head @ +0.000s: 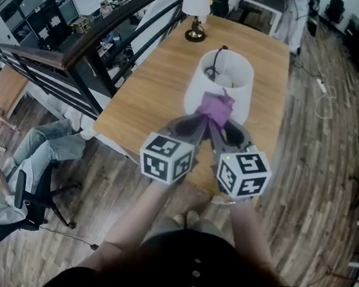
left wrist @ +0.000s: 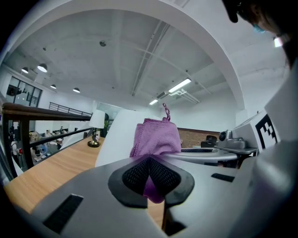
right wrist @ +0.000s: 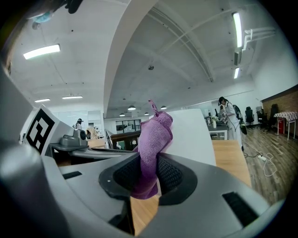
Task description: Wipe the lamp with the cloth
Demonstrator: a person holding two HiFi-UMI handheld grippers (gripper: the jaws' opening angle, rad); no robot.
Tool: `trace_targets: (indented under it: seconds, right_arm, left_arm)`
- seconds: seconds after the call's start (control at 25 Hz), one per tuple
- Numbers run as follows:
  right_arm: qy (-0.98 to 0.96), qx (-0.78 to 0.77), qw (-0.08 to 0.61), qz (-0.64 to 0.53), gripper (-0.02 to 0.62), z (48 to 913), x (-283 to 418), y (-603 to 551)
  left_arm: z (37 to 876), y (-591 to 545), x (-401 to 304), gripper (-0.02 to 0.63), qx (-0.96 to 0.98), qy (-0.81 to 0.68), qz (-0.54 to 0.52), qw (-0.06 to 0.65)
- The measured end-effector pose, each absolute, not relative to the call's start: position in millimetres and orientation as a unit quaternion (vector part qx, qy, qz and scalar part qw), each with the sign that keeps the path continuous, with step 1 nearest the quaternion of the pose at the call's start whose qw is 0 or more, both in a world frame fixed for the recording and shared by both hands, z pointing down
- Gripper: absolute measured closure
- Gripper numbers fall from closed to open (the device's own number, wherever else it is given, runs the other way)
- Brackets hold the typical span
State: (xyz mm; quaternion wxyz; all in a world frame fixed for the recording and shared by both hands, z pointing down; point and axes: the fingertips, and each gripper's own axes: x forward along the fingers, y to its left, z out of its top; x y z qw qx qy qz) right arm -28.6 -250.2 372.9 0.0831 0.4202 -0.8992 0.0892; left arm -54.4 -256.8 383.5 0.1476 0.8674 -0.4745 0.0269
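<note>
A white lamp shade [head: 219, 86] stands on the wooden table [head: 154, 84], its open top facing me. A purple cloth [head: 216, 108] is bunched against the shade's near side. My left gripper [head: 201, 117] and right gripper [head: 216, 121] meet side by side at the cloth, each shut on it. In the left gripper view the cloth [left wrist: 156, 139] rises out of the closed pads [left wrist: 135, 174] in front of the shade [left wrist: 116, 137]. Seen in the right gripper view, the cloth [right wrist: 153, 139] is pinched between the pads [right wrist: 170, 174], with the shade [right wrist: 195, 135] right behind.
A smaller lamp [head: 196, 8] with a dark base stands at the table's far end. A black railing [head: 95, 38] runs along the left; below it a person sits on a chair [head: 23, 198]. Wooden floor lies to the right, with cables [head: 324, 99] on it.
</note>
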Motion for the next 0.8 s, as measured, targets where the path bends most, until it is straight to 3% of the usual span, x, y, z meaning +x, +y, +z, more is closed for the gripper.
trace_targets:
  seconds: [0.8]
  right_arm:
    - [-0.885, 0.432, 0.105, 0.137, 0.497, 415, -18, -246]
  left_arm:
    - [430, -246, -45, 0.594, 0.861, -0.465, 0.044, 0.203]
